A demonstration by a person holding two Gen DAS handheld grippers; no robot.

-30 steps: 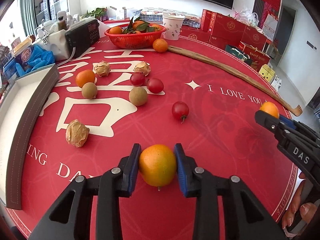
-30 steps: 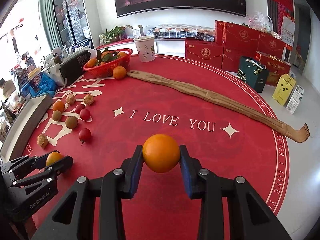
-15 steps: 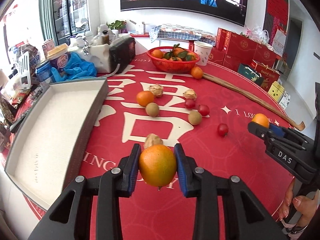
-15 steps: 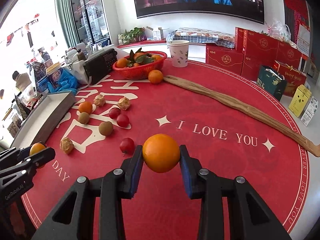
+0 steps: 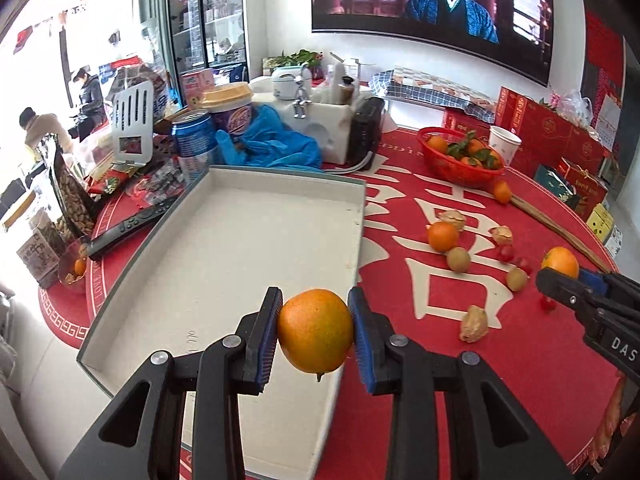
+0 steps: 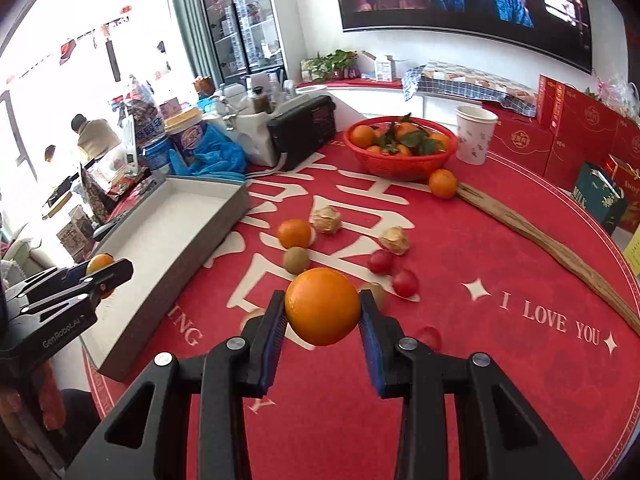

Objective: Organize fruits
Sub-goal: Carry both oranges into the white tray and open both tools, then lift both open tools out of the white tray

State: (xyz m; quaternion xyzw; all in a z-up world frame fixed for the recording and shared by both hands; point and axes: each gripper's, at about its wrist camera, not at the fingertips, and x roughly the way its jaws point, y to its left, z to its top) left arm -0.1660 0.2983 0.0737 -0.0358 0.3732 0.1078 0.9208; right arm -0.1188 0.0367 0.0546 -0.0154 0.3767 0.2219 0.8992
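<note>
My left gripper (image 5: 316,330) is shut on an orange (image 5: 316,330) with a greenish patch, held in the air over the near right part of a shallow white tray (image 5: 224,248) with grey walls. My right gripper (image 6: 322,312) is shut on a second orange (image 6: 322,306) above the red tablecloth (image 6: 480,360), to the right of the tray (image 6: 160,232). Loose on the cloth lie another orange (image 6: 294,233), kiwis (image 6: 296,260), red cherry tomatoes (image 6: 380,261) and papery husked fruits (image 6: 326,219). Each gripper shows at the edge of the other's view.
A red basket (image 6: 400,160) of leafy oranges stands at the back, with one orange (image 6: 443,184), a paper cup (image 6: 476,134) and a long wooden stick (image 6: 540,236) beside it. A black radio (image 6: 304,130), cans, tubs and a remote control (image 5: 128,226) crowd the tray's far and left sides.
Both grippers have swung left across the table, each keeping its orange. The left one has gone from above the red cloth to above the tray; the right one now hangs over the scattered fruit.
</note>
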